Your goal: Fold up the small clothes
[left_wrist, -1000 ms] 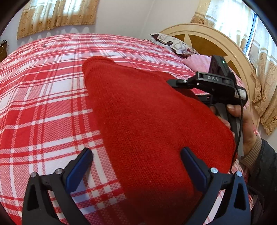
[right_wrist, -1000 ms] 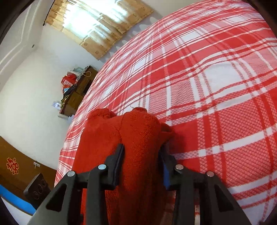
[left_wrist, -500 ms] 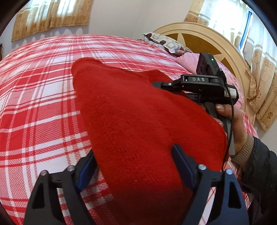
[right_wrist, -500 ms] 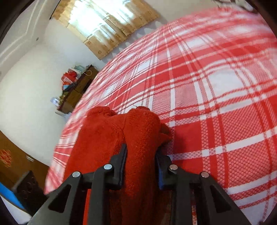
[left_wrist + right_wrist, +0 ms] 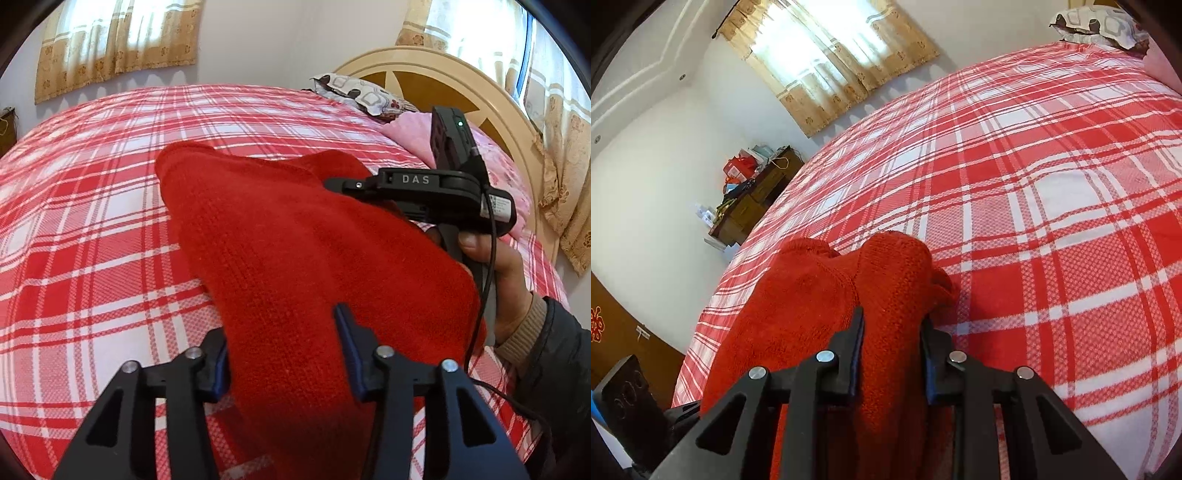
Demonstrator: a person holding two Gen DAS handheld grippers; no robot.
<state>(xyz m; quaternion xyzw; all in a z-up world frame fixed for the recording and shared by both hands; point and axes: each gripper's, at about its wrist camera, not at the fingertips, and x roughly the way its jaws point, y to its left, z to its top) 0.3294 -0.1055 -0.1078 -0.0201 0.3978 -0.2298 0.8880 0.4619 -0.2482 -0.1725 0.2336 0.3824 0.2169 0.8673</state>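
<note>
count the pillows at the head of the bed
2 show. A patterned grey-and-white pillow lies against the headboard, and a pink pillow lies in front of it, partly behind the right gripper. More may be hidden behind that gripper.

One red knit garment [image 5: 303, 258], two claws, two pillows, one bed [image 5: 92, 240]

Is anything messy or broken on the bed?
Nothing looks broken or spilled. The red sweater is bunched and draped rather than flat, but only because it is being folded: the right tongs pinch one gathered end and the left tongs close around the other. The plaid bedspread lies smooth.
</note>
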